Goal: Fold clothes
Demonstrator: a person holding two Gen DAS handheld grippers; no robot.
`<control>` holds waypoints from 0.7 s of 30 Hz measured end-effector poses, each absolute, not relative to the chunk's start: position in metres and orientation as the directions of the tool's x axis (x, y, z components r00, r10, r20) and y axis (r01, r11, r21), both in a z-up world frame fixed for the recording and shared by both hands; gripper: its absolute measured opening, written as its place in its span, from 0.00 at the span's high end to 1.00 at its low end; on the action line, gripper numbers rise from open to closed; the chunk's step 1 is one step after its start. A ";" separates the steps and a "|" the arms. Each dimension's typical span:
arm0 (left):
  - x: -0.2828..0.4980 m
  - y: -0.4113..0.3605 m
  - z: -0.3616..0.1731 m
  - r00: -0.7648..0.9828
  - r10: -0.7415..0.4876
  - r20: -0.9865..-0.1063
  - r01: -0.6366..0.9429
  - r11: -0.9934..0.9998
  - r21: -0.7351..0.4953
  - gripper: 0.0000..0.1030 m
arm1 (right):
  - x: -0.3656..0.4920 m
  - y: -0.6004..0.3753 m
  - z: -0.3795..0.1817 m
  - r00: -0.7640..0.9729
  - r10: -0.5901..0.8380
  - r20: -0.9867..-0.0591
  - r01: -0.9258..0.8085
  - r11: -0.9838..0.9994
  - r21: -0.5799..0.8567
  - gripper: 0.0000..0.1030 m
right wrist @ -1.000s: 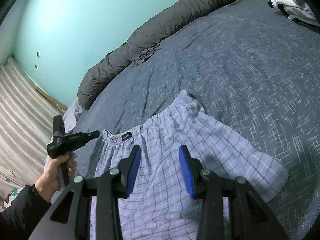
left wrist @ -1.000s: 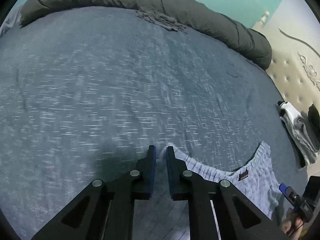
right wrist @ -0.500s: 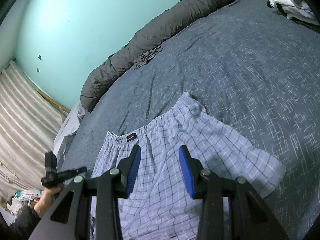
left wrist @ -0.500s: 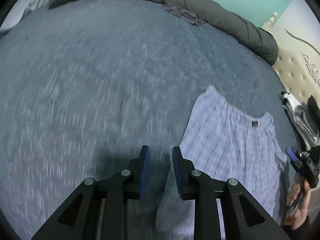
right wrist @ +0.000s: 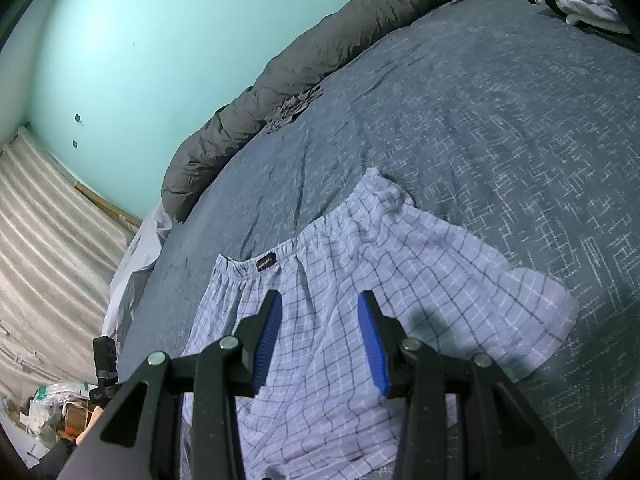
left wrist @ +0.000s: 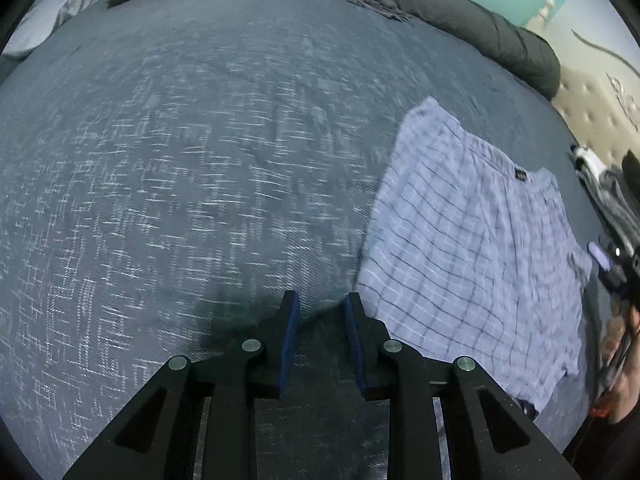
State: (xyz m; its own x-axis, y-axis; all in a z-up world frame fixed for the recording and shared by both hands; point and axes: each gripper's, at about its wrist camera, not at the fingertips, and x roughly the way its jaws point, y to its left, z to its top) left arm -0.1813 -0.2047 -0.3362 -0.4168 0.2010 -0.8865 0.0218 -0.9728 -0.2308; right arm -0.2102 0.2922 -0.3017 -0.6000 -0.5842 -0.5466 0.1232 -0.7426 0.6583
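Left gripper (left wrist: 318,304) released, withdrawn, apart | right gripper (right wrist: 318,304) apart, hovering | checked shorts (right wrist: 372,280) soft, light; grip waistband corners

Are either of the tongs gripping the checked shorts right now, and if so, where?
Neither. The left tongs are open over bare bedspread, beside the checked shorts. The right tongs hover open above the shorts, gripping nothing.

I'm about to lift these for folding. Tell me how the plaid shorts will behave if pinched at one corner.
The plaid shorts lie flat and thin with soft wrinkles, so they will probably drape limply. The gathered waistband looks elastic and may bunch. They seem light; the open right gripper should lift them easily off the bedspread.
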 end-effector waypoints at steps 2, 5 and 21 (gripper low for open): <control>-0.180 -0.195 -0.336 -0.410 0.196 -0.891 -0.003 -0.977 -0.213 0.75 | -0.211 0.292 -0.303 -0.597 -0.587 -0.547 0.121 -0.740 0.662 0.62; -0.178 -0.179 -0.332 -0.417 0.181 -0.891 -0.047 -0.983 -0.178 0.75 | -0.211 0.293 -0.303 -0.598 -0.588 -0.545 0.117 -0.737 0.666 0.62; -0.172 -0.187 -0.320 -0.437 0.207 -0.875 -0.021 -0.975 -0.220 0.96 | -0.211 0.296 -0.304 -0.592 -0.595 -0.543 0.104 -0.725 0.681 0.62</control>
State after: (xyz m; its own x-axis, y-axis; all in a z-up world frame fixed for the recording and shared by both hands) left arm -0.1719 -0.1866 -0.3203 -0.4374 0.2072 -0.8751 -0.0213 -0.9752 -0.2203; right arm -0.2112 0.2959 -0.3044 -0.5925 -0.5947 -0.5434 0.1036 -0.7252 0.6807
